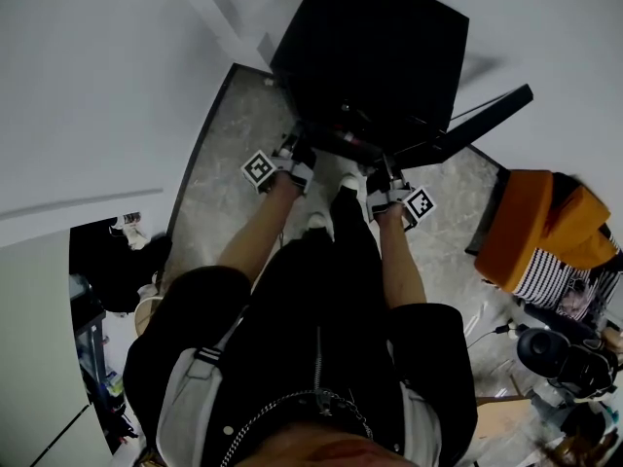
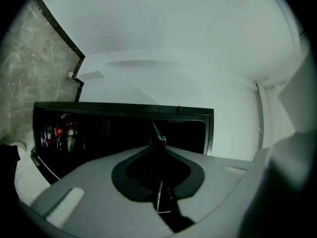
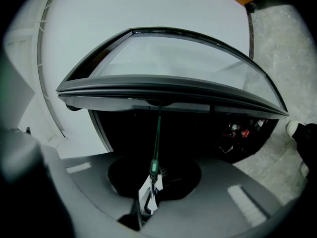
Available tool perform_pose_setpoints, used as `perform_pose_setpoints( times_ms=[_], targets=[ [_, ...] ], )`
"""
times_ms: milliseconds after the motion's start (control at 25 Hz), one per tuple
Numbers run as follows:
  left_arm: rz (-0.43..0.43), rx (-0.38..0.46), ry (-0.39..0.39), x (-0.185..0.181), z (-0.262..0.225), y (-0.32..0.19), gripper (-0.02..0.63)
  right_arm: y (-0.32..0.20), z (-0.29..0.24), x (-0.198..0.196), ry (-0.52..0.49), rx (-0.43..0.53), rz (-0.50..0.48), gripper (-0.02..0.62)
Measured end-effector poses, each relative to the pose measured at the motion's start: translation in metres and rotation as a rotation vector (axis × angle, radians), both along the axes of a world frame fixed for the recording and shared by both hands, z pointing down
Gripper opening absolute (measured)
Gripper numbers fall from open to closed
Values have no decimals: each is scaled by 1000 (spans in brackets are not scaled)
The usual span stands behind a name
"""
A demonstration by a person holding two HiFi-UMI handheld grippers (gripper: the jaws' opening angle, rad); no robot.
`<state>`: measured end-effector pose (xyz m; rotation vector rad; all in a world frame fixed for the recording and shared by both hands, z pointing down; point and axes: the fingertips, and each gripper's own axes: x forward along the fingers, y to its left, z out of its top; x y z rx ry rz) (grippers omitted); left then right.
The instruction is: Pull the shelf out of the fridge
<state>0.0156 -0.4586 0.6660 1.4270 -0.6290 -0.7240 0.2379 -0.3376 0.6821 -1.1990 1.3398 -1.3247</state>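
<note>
I stand facing a small black fridge whose door hangs open to the right. Both grippers reach level into its dark opening. The left gripper and right gripper each grip the front edge of the thin glass shelf. In the left gripper view the shelf shows edge-on as a thin line running into the shut left gripper. In the right gripper view its green-tinted edge runs down into the shut right gripper. Most of the shelf is lost in the dark interior.
Red-labelled drinks stand in the fridge. The glass-paned door spans the top of the right gripper view. An orange bag and dark gear lie on the marble floor at right. My shoes are just before the fridge.
</note>
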Motion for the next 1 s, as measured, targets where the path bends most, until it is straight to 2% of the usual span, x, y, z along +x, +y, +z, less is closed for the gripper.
perform_pose_setpoints(
  times_ms=[320, 1000],
  targets=[
    [-7, -5, 24, -11, -4, 17, 25, 15, -10, -10, 46, 16, -18, 25],
    [4, 42, 55, -38, -26, 60, 28, 57, -28, -36, 66, 54, -23, 29]
  ],
)
